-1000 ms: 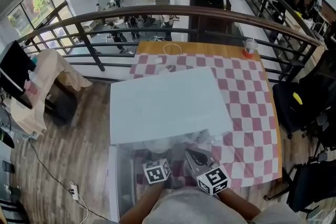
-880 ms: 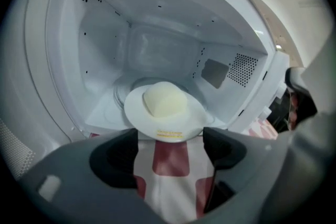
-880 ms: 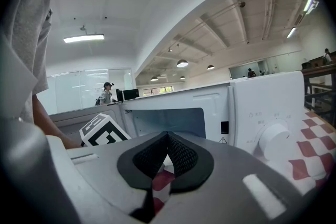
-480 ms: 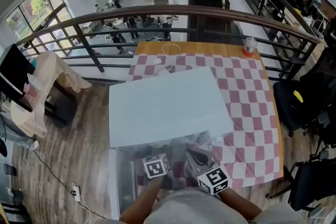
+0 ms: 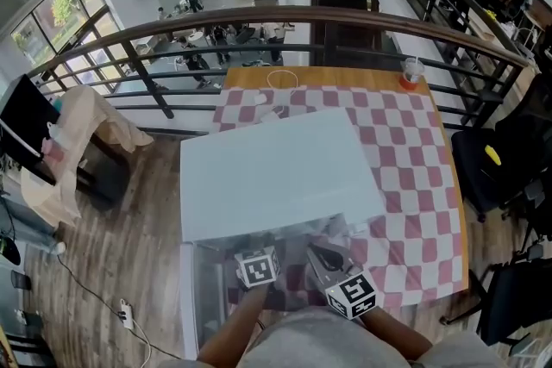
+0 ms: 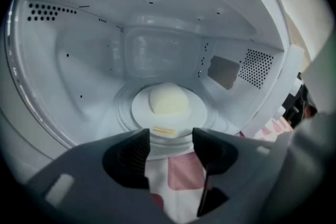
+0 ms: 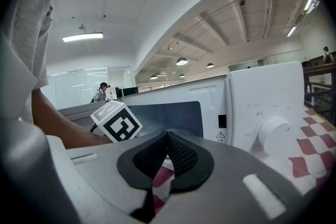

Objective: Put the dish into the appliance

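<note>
White microwave [image 6: 68, 60] holds one dish [image 6: 197, 111], left tongs [image 6: 170, 139] narrowing, empty, right tongs [image 7: 168, 140] pinched together

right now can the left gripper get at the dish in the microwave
Probably yes: the microwave is open, the dish straight ahead of the left gripper, nothing between; its empty jaws have just been closing.

Looking into a white microwave [image 6: 79, 60], standing open at the front on the checked tabletop [image 5: 414, 159]. Finding a small round white dish [image 6: 195, 111] lying flat and level in the middle of the cavity floor, sitting on the round turntable [image 6: 123, 113]. Carrying a pale yellowish, bun-like lump [image 6: 167, 98] at its centre and showing a small yellow label [image 6: 164, 130] on the near rim. Staying well apart from the side and back walls.
</note>
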`<state>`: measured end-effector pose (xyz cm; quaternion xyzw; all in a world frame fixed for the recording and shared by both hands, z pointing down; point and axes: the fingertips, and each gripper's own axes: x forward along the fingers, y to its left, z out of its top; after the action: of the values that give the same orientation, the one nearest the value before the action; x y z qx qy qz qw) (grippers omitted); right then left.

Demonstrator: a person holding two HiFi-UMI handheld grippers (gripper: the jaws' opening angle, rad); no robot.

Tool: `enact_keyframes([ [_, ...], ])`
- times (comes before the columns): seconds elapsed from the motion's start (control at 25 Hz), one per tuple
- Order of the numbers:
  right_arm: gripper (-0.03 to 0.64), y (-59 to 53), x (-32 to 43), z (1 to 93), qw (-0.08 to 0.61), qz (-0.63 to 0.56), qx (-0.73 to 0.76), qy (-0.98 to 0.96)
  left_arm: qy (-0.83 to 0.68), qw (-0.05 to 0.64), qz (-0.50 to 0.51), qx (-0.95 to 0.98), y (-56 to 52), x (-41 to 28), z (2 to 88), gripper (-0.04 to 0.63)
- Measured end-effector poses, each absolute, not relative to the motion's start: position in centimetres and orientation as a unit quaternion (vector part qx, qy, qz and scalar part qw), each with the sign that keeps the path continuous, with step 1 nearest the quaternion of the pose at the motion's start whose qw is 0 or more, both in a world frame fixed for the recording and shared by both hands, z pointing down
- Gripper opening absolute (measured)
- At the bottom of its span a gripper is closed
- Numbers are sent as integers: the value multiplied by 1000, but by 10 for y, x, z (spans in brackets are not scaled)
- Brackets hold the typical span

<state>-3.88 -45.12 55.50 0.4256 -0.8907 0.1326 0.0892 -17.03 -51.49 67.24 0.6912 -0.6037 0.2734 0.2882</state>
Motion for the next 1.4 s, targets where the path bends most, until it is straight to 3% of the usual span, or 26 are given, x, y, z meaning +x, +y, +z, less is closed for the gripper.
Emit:
enact_keyframes([
  [0.2,-2,-448,-39,555,92,133,422,-892,-591,279,282,703,-532,-164,675,260],
  [0.28,-1,-446,-39,555,93,131,422,-892,-591,269,284,706,-539,-164,675,224],
  [0.36,-2,-444,-37,554,95,129,423,-892,-602,255,289,699,-540,-168,673,124],
  [0.4,0,-443,-37,554,94,128,424,-892,-608,251,289,695,-539,-170,670,13],
  [0.72,0,-427,-31,551,91,116,431,-890,-625,189,254,714,-505,-175,648,9],
  [1.4,0,-306,-47,540,105,73,435,-891,-615,191,123,755,-320,-172,600,11],
])
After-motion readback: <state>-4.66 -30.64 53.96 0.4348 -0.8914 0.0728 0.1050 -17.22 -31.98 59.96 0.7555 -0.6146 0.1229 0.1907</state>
